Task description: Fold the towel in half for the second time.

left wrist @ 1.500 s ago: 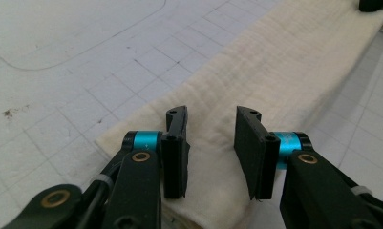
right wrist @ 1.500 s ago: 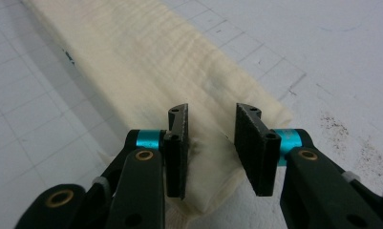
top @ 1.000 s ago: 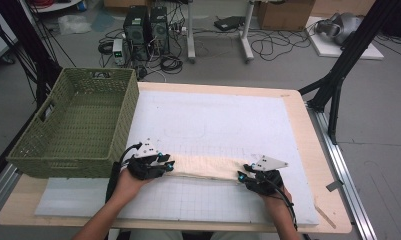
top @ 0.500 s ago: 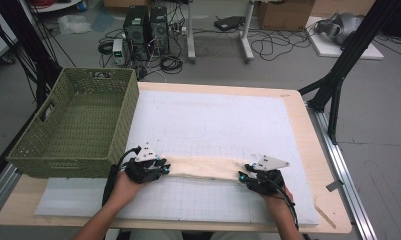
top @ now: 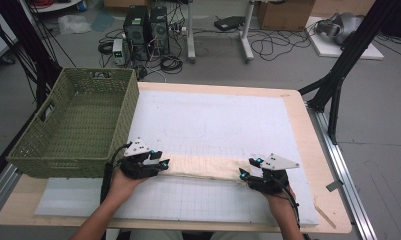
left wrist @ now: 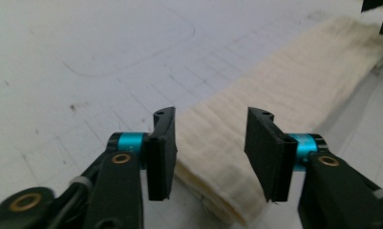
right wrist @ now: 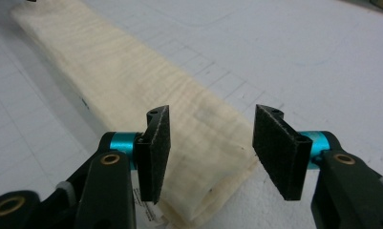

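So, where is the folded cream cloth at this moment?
In the high view the folded cream cloth lies flat as a long strip on the white mat near the table's front edge, between the left gripper and the right gripper, right of the green basket.

Cloth strip (left wrist: pixel 294 90): cream, ribbed weave, matt
Basket (top: pixel 63 150): green woven wicker
Mat (top: pixel 228 115): white, smooth
Table (top: pixel 308 130): pale wood

I see my left claw (top: pixel 160 163) and right claw (top: pixel 244 174) held low, facing each other across a wide gap, forearms entering from below, both sets of jaws just opened and gripping nothing.
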`<control>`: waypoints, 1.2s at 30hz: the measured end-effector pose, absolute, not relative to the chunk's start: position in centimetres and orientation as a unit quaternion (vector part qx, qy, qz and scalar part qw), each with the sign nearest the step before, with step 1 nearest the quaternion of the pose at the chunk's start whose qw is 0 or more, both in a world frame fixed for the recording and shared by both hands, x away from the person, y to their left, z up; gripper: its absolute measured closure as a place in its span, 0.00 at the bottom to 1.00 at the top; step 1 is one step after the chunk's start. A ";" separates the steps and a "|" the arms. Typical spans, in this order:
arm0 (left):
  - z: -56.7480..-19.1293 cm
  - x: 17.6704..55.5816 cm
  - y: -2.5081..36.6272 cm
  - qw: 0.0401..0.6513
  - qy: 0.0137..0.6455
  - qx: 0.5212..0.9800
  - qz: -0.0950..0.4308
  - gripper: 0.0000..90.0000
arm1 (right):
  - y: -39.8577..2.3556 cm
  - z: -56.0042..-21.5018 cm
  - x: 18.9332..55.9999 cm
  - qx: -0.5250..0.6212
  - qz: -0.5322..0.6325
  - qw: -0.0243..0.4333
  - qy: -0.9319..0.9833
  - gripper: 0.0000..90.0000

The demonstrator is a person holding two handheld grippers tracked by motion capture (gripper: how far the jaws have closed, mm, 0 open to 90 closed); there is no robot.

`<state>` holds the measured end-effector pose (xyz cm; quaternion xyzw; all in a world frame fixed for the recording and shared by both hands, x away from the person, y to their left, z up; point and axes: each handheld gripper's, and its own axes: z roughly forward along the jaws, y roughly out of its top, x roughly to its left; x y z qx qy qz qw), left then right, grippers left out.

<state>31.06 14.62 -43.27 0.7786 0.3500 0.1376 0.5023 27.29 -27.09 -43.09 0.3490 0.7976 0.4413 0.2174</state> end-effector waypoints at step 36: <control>-40.9 30.8 17.1 0.584 0.359 0.703 0.188 0.21 | -32.1 -40.3 26.3 0.416 0.453 0.282 0.736 0.12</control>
